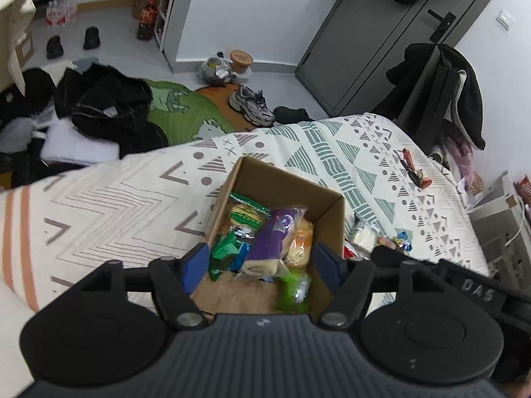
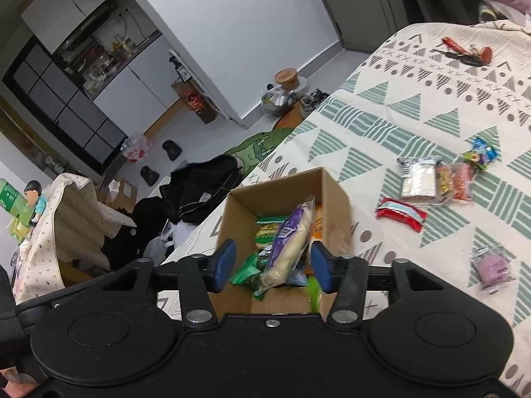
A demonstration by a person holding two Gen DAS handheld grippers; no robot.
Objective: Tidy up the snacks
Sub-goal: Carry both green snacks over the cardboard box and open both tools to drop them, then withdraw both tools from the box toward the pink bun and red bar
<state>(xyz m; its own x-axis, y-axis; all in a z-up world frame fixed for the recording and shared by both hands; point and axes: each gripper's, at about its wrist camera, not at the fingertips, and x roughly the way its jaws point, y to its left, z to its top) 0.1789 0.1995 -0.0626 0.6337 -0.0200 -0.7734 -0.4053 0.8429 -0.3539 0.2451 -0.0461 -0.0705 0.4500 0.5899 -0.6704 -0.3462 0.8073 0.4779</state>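
An open cardboard box (image 1: pixel 328 205) (image 2: pixel 332 192) stands on the patterned bed cover, holding several snack packets. A purple-and-cream bread packet (image 1: pixel 270 242) (image 2: pixel 288 242) leans upright in it beside green packets (image 1: pixel 225 248) and an orange one (image 1: pixel 300 240). A blurred bright green packet (image 1: pixel 293 290) lies at the box's near side. My left gripper (image 1: pixel 261 265) hovers open over the box. My right gripper (image 2: pixel 272 265) is open too; the purple packet stands between its blue pads, untouched. Loose on the bed to the right lie a red packet (image 2: pixel 401 214), a white one (image 2: pixel 418 182) and a purple one (image 2: pixel 493 265).
Keys on a red strap (image 2: pixel 464 53) lie far back on the bed cover (image 1: pixel 116 199). Small sweets (image 2: pixel 481 154) sit beyond the white packet. Black clothes (image 1: pixel 106 109), sneakers (image 1: pixel 252 104) and a green rug cover the floor past the bed's edge. A draped chair (image 1: pixel 441 93) stands at the right.
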